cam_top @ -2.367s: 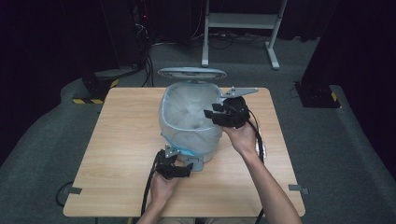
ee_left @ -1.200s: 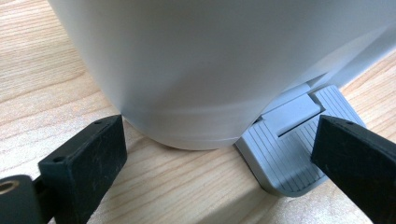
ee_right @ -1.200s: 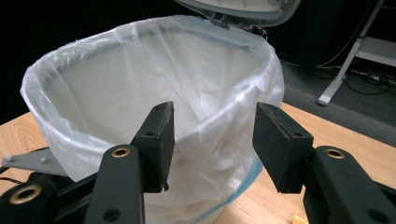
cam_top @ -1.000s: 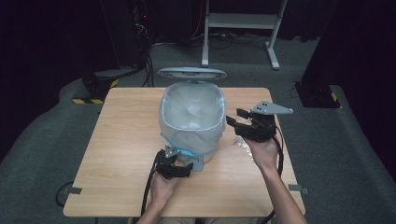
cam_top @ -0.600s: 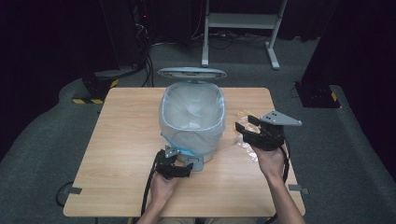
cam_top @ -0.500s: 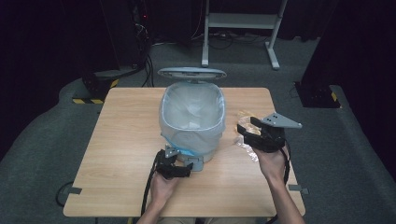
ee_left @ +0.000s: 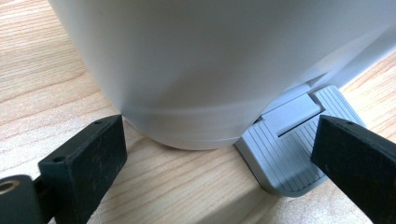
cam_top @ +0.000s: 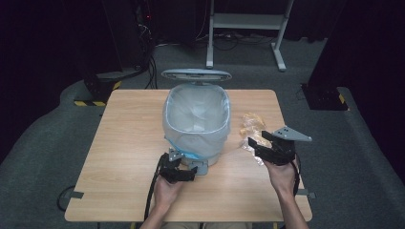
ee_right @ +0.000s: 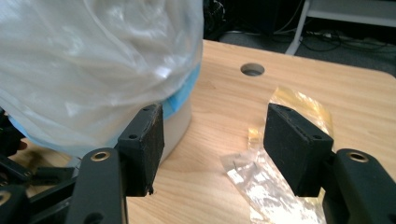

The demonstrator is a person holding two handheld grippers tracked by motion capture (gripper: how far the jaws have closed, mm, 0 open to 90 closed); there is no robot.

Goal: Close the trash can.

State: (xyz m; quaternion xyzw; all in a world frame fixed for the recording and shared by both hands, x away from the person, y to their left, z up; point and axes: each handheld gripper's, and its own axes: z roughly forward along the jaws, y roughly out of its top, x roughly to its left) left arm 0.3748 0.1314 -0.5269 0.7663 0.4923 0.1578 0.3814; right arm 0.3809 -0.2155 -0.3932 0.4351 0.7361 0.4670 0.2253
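Up close, the left tool [ee_left: 219, 154] is showing its spread jaws flanking the ribbed grey pedal [ee_left: 299, 149] under the smooth white bin [cam_top: 196, 119] at centre frame. Lower right, the right tool [ee_right: 215, 140] is hovering open beside crinkly clear wrappers [ee_right: 275, 172] lying on the wooden counter [cam_top: 124, 138].
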